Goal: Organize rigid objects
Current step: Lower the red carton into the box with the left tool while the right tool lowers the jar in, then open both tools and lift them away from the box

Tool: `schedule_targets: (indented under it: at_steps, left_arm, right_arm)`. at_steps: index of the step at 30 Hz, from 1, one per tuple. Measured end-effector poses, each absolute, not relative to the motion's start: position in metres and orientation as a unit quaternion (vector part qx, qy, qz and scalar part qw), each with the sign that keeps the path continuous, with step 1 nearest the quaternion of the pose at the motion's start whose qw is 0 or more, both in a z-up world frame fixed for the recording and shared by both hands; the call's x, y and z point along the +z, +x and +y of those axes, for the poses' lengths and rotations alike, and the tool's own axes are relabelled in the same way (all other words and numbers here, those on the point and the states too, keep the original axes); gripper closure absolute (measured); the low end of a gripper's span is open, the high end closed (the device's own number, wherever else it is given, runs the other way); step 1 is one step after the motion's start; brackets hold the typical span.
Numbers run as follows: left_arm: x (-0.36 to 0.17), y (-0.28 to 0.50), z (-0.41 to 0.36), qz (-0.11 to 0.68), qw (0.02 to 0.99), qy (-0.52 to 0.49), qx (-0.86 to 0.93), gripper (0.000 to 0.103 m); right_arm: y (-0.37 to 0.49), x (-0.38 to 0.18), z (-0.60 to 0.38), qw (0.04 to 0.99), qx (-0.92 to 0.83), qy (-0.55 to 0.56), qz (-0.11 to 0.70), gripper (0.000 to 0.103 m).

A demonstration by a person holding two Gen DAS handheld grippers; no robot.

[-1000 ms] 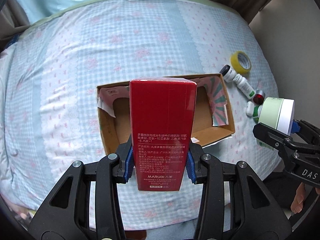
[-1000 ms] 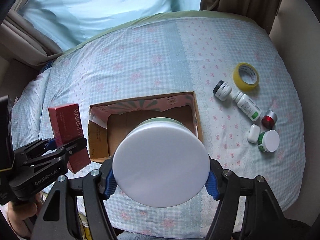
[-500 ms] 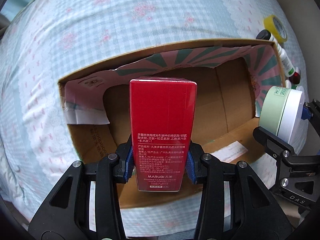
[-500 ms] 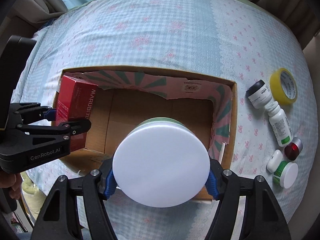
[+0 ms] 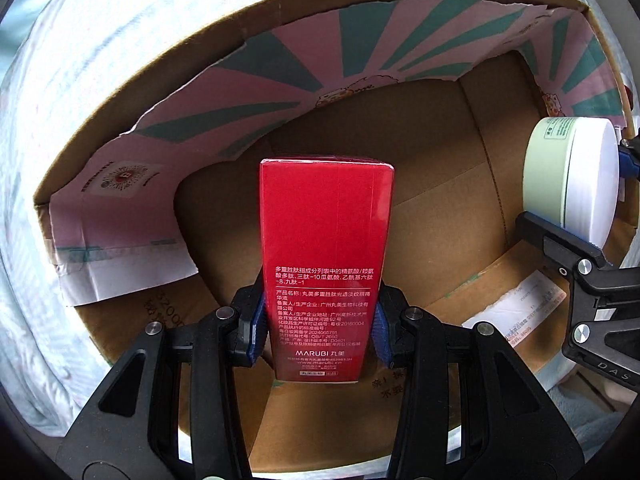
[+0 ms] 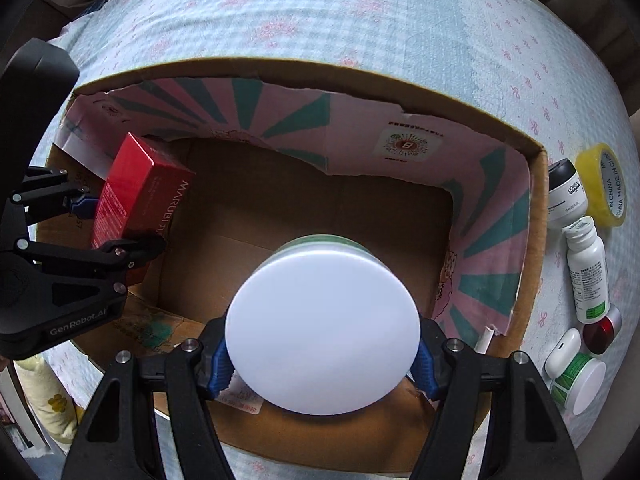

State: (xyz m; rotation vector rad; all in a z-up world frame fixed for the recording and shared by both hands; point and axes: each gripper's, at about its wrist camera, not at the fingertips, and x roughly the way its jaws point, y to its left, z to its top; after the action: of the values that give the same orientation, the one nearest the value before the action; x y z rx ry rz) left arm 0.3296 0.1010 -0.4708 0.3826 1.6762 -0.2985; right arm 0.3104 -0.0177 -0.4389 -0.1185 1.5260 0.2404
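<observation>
My left gripper point(image 5: 318, 330) is shut on a tall red carton point(image 5: 325, 264) marked MARUBI, held upright inside the open cardboard box point(image 5: 436, 200). In the right wrist view the same red carton point(image 6: 132, 196) hangs at the box's left side in the left gripper point(image 6: 108, 224). My right gripper point(image 6: 322, 356) is shut on a pale green jar with a white lid point(image 6: 322, 330), low over the cardboard box point(image 6: 536, 216) floor. From the left wrist view, that jar point(image 5: 572, 180) shows at the right edge. Whether either item touches the floor is hidden.
The box has pink and teal striped flaps folded inward and sits on a blue checked bedspread point(image 6: 304, 16). Right of the box lie yellow tape point(image 6: 604, 184), a white tube point(image 6: 564, 194), a white bottle point(image 6: 586, 268), a red-capped jar point(image 6: 600, 330) and a small green jar point(image 6: 578, 380).
Both grippers have sunk from above the bed down into the box, each keeping its grip. The box now fills both views.
</observation>
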Motion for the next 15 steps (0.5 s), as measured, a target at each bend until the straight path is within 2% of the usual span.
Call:
schedule_targets:
  at_steps: [2,3,4,5,6,9,15]
  left_arm:
    - [-0.469,0.332,0.099,0.736,0.644,0.161,-0.133,0.064]
    - [-0.468,0.333,0.098,0.737,0.644,0.160,-0.132,0.054]
    - [-0.464,0.334,0.098,0.736,0.645,0.159,-0.132,0.038]
    - [-0.460,0.336,0.099,0.728,0.653,0.170,-0.121,0.004]
    - [-0.454,0.338,0.101,0.718,0.663,0.181,-0.111,0.000]
    - [-0.437,0.342,0.111,0.716,0.673,0.141,-0.121,0.000]
    - [-0.422,0.340,0.117,0.711,0.682,0.122,-0.119,0.000]
  right_arm:
    - [0.310,-0.438,-0.016,0.720,0.118,-0.053,0.682,0.037]
    - [0.310,-0.439,-0.015,0.719,0.119,-0.054,0.683,0.037]
    - [0.309,-0.438,-0.014,0.720,0.121,-0.052,0.682,0.024]
    - [0.307,-0.436,-0.015,0.722,0.128,-0.045,0.678,0.000]
    - [0.305,-0.431,-0.017,0.726,0.140,-0.036,0.672,0.000]
    - [0.298,-0.420,-0.023,0.741,0.142,-0.036,0.655,0.000]
    - [0.291,-0.410,-0.026,0.737,0.134,-0.029,0.662,0.000]
